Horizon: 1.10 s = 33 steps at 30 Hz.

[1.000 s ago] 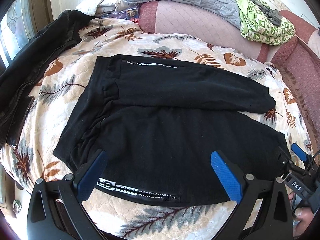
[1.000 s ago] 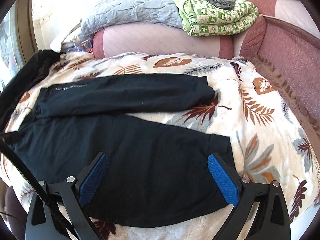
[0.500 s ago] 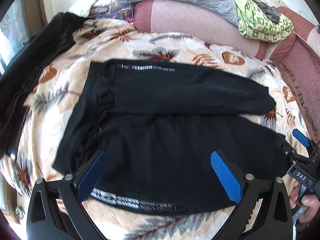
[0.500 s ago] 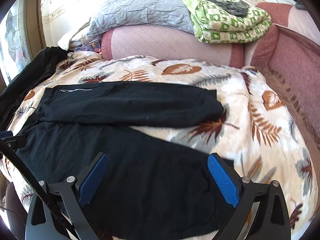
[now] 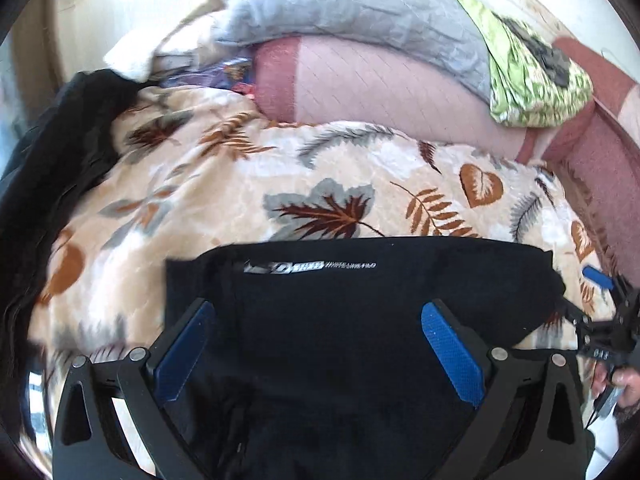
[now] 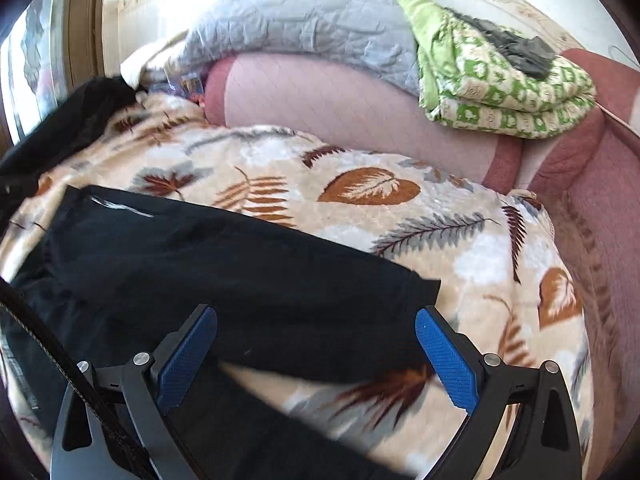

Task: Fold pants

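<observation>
On top of the leaf-print blanket lie the black pants, legs running toward the right, far leg flat, near leg low in frame with bare blanket between. Left gripper hangs over the waist end, jaws spread wide, nothing held. Right gripper hangs over the far leg's cuff, jaws also spread, empty. Likely step: laying one leg on the other. Pinch the near leg's edge at waist and cuff together, lift evenly, match seams, avoid snagging blanket.
</observation>
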{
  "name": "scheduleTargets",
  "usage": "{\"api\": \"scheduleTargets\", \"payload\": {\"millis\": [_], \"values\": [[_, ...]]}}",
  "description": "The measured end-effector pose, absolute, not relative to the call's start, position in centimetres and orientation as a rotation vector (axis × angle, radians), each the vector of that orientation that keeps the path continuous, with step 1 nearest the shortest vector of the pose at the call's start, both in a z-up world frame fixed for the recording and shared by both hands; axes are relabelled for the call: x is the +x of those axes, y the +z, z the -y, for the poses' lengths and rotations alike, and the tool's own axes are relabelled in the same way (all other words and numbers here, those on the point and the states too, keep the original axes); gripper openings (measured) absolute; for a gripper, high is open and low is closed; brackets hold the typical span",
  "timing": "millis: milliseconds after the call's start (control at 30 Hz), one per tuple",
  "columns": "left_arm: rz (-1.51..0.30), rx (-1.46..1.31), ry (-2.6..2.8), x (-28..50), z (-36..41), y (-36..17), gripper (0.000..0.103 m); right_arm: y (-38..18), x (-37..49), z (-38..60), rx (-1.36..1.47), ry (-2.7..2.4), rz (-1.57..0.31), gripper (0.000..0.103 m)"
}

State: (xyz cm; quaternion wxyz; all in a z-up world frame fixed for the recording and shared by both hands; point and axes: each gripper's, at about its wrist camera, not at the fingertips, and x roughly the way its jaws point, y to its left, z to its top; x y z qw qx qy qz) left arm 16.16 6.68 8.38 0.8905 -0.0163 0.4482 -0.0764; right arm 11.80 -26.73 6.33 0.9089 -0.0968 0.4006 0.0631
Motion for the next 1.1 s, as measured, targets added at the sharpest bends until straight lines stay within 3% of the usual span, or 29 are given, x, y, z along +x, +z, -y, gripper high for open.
{"api": "scheduleTargets", "payload": {"millis": [300, 467, 800, 867, 900, 933, 967, 1000, 1100], "values": [[-1.092, 0.163, -0.325, 25.1, -3.2, 1.5, 0.103, 3.5, 20.9, 27.3, -0.136, 0.223, -0.917, 0.100], [-1.140, 0.128, -0.383, 28.9, -3.5, -0.5, 0.103, 1.5, 25.4, 26.2, -0.111, 0.315, -0.978, 0.097], [-1.210, 0.234, -0.466, 30.6, -2.6, -2.5, 0.102, -3.1, 28.3, 24.6, -0.129, 0.445, -1.096, 0.096], [-1.176, 0.260, -0.466, 30.1, -2.5, -1.9, 0.074, -3.1, 28.0, 24.5, -0.153, 0.446, -1.093, 0.090], [-1.146, 0.280, -0.468, 29.6, -2.3, -1.2, 0.013, -3.0, 27.8, 24.5, -0.163, 0.444, -1.095, 0.083], [-1.147, 0.286, -0.474, 29.4, -2.0, -0.9, 0.002, -2.8, 27.6, 24.4, -0.155, 0.448, -1.092, 0.058], [-1.125, 0.312, -0.465, 28.9, -1.6, -0.7, 0.002, -2.5, 27.4, 24.7, -0.140, 0.449, -1.096, 0.024], [-1.106, 0.350, -0.452, 28.3, -1.2, -0.6, 0.002, -2.1, 27.3, 25.0, -0.108, 0.462, -1.112, 0.011], [-1.082, 0.386, -0.425, 27.0, -0.6, -0.4, 0.002, -1.6, 26.6, 25.0, -0.089, 0.469, -1.117, 0.006]]}}
